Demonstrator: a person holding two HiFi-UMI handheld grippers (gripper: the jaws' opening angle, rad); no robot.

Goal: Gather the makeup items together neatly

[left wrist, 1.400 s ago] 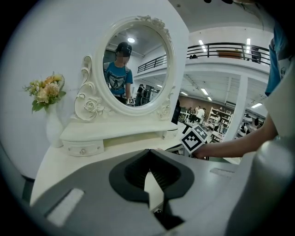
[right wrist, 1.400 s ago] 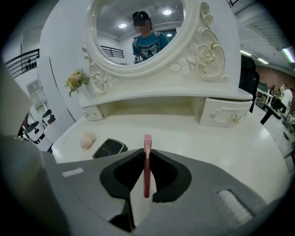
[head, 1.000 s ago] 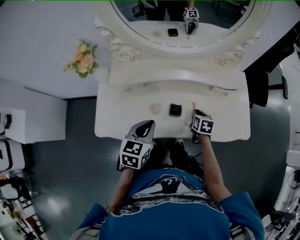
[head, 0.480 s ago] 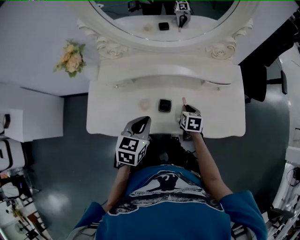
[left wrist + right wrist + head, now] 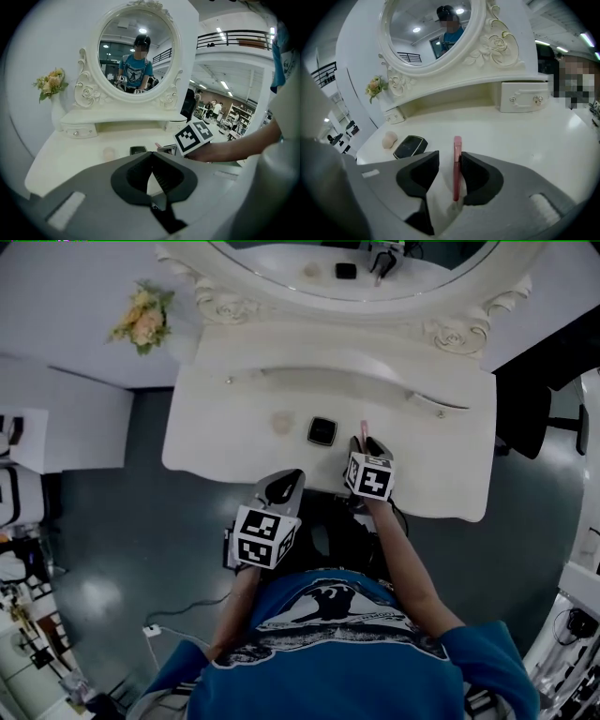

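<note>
Set-down step: the right tool (image 5: 449, 157), its jaws just now opening, stands apart around the slim, glossy pink makeup stick (image 5: 457, 161). The stick lies on the smooth white worktop (image 5: 525, 136) close against the right-hand jaw, near the black rounded-square compact (image 5: 410, 146) and the soft beige egg-shaped sponge (image 5: 389, 139). The left tool (image 5: 151, 153) hangs by the near edge with its jaws together and empty (nothing for it yet), and next, I judge, the right tool must back off straight so the light stick doesn't roll.
</note>
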